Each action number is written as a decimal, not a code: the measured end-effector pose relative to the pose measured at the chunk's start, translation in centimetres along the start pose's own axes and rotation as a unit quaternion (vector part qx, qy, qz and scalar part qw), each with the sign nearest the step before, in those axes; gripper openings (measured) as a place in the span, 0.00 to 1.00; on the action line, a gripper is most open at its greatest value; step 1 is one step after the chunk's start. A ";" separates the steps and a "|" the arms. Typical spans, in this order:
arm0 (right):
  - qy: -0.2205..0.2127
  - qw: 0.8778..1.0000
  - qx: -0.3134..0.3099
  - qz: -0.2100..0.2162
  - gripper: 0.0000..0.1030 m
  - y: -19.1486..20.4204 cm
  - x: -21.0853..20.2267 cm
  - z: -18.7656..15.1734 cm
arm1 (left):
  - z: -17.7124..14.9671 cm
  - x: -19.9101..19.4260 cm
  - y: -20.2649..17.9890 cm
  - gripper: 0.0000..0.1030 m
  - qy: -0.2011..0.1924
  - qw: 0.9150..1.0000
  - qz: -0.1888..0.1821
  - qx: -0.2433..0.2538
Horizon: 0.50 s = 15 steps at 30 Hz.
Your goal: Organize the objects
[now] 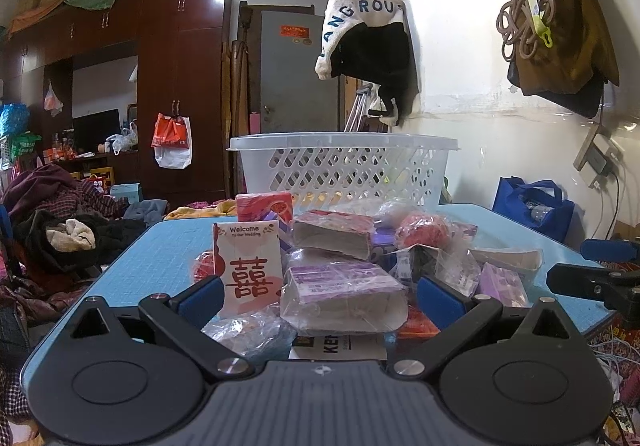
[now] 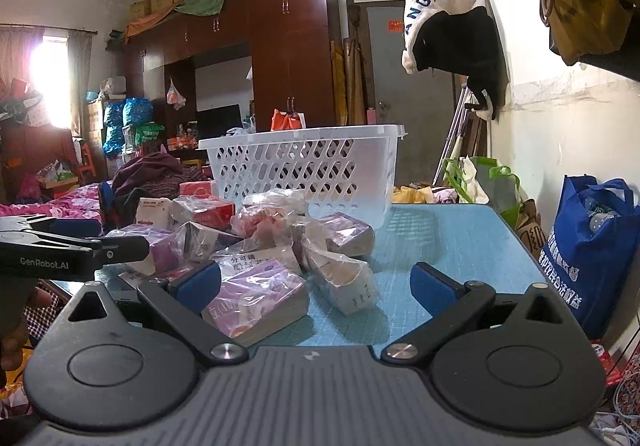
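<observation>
A heap of small boxes in clear plastic wrap lies on the blue table [image 1: 168, 246]. A white "Welcome" card box [image 1: 249, 266] stands at its front left, next to a purple wrapped box [image 1: 340, 296]. My left gripper [image 1: 318, 296] is open, its blue pads on either side of the purple box without touching it. Behind the heap stands a white lattice basket [image 1: 344, 170]. In the right wrist view my right gripper [image 2: 316, 288] is open just in front of a purple wrapped box [image 2: 260, 296] and a grey wrapped box [image 2: 346, 284]. The basket [image 2: 304, 166] stands beyond the pile.
The right side of the table [image 2: 460, 242] is bare blue mat. A blue shopping bag [image 2: 592, 250] sits on the floor to the right. Clothes are piled on a bed [image 1: 60, 230] at the left. A white and black jacket [image 1: 368, 42] hangs on the wall above the basket.
</observation>
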State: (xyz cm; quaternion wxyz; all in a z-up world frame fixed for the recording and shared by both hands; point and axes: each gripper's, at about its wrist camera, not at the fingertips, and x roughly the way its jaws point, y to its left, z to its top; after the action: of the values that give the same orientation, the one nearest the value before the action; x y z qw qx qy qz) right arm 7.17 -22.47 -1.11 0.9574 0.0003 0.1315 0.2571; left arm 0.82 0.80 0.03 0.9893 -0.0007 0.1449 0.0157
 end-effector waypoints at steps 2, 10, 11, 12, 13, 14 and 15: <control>-0.001 1.000 0.001 0.003 1.00 -0.1 -0.1 0.0 | 0.0 0.0 0.0 1.00 0.000 1.000 0.000 0.000; -0.006 1.000 -0.004 0.010 1.00 0.0 -0.2 -0.1 | 0.0 0.0 0.1 1.00 -0.001 1.000 -0.001 -0.005; -0.007 1.000 -0.006 0.007 1.00 0.0 -0.2 -0.1 | -0.1 0.0 0.2 1.00 -0.001 1.000 -0.001 -0.005; -0.007 1.000 -0.006 0.005 1.00 0.0 -0.2 -0.1 | -0.1 -0.1 0.1 1.00 -0.001 1.000 -0.001 -0.005; -0.008 1.000 -0.006 0.005 1.00 0.0 -0.2 -0.2 | -0.1 -0.1 0.1 1.00 -0.001 1.000 -0.001 -0.004; -0.008 1.000 -0.005 0.005 1.00 -0.1 -0.2 -0.1 | -0.1 -0.1 0.2 1.00 -0.001 1.000 -0.001 -0.004; -0.008 1.000 -0.004 0.004 1.00 -0.1 -0.2 -0.2 | -0.1 0.0 0.2 1.00 -0.001 1.000 0.000 -0.004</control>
State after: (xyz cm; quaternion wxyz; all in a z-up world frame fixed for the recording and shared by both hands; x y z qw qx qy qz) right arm 7.01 -22.69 -1.22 0.9574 -0.0011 0.1224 0.2614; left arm 0.77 0.95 -0.04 0.9895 -0.0045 0.1439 0.0159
